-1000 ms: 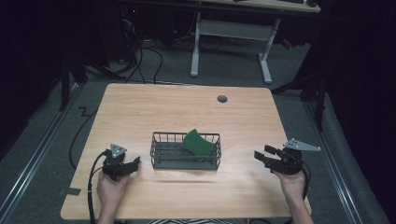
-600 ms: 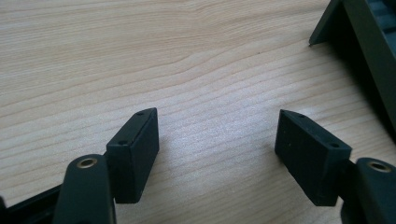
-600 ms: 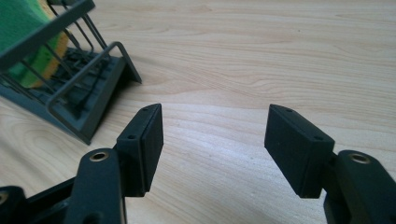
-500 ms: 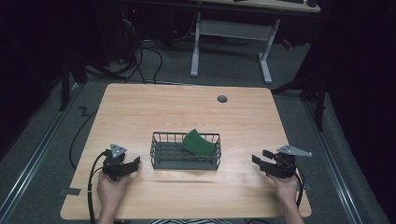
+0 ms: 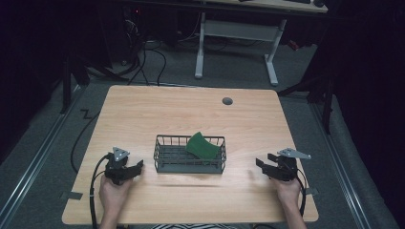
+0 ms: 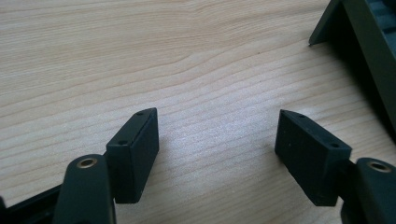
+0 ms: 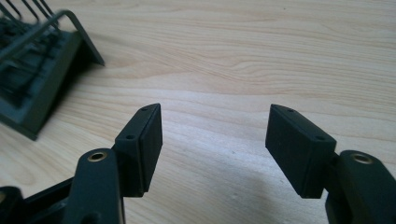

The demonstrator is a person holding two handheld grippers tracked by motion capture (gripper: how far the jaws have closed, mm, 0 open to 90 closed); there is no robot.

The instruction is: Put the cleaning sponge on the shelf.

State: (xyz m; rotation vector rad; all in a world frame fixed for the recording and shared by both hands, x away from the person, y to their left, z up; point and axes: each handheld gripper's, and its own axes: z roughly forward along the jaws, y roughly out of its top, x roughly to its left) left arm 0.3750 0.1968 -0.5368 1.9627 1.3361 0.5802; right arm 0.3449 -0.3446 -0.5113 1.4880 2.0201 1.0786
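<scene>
**Desk:** Dark workroom, cables on the floor, a pale wooden counter [image 5: 143,109] under the overhead camera. What has changed in the last second?

**Photographer:** The right gripper [image 5: 267,167] has dropped from its raised spot toward the counter's near edge and edged inward. It now sits low at about 4 o'clock from the wire basket [image 5: 165,164]. The left gripper [image 5: 133,168] has not moved; it rests at about 8 o'clock from the basket.

**Desk:** And the green item?

**Photographer:** The green sponge [image 5: 203,146] leans inside the basket, toward its right end, tilted against the wire wall. Neither gripper touches it or the basket.

**Desk:** Fingers?

**Photographer:** Spread wide on both, nothing between them. My reading: both hands are parked either side of the basket, so no reach is under way yet.

**Desk:** What do the close cameras add?

**Photographer:** The left gripper view shows its fingers [image 6: 135,154] just above bare wood grain, with a dark corner of the basket [image 6: 369,42] at 2 o'clock. The right gripper view shows its own fingers [image 7: 142,144] equally apart, and the basket's base and wire loops [image 7: 42,65] at 10 o'clock. The high view alone gives the sponge and how far each gripper stands from it.
</scene>
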